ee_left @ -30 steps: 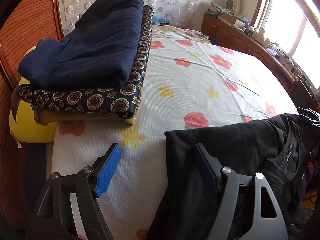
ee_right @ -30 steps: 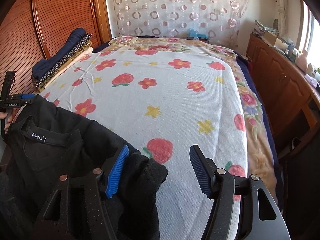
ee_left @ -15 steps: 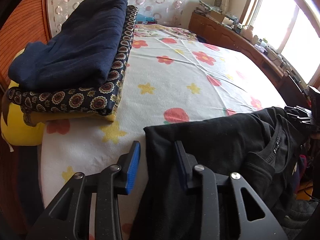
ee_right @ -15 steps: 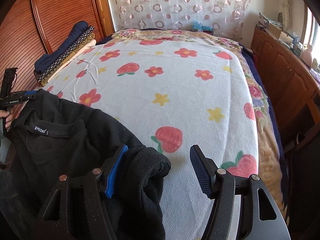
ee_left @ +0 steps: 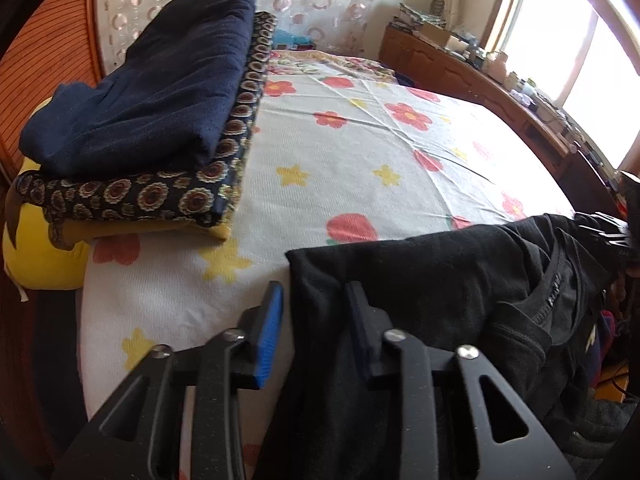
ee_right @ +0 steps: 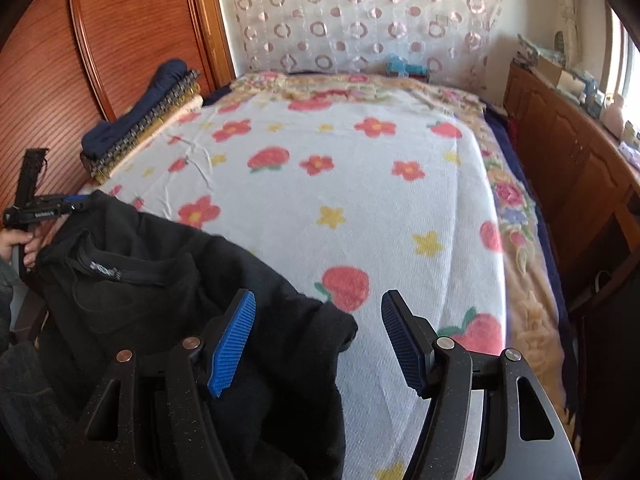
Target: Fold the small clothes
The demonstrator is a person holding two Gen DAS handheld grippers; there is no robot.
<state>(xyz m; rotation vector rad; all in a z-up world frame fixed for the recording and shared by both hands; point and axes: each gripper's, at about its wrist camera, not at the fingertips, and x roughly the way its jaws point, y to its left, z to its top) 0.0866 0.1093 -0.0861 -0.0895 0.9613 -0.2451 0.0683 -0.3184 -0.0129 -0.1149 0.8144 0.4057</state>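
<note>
While the black garment drapes over the near edge of the bed, the two wrist views show this:

Left view, left tongs: narrowed to a small gap, with the garment's edge between the blue pads; whether the pads actually press the cloth I cannot tell.
Left view, black garment: soft matte knit, one straight edge toward the tongs, a ribbed neckband with a label strip bunched at the right; it lies on the bed's near corner and hangs off the front.
Left view, bedsheet: white, finely ribbed weave, printed with red flowers, strawberries and yellow stars, a few creases.
Left view, folded stack: navy fleecy cloth on top, a dark layer with round medallion print under it, a yellow pillow beneath.
Left view, right tongs: only a dark tip at the garment's far end.

Right view, right tongs: spread wide, gripping nothing; the left pad sits over the black cloth, the right pad over bare sheet.
Right view, black garment: rumpled at the bed's near left corner, a thick rounded fold reaching between the pads.
Right view, left tongs: at the garment's far corner, held by a hand.
Right view, headboard: reddish wood, finely grooved.
Right view, curtain: sheer, ring-patterned.
</note>
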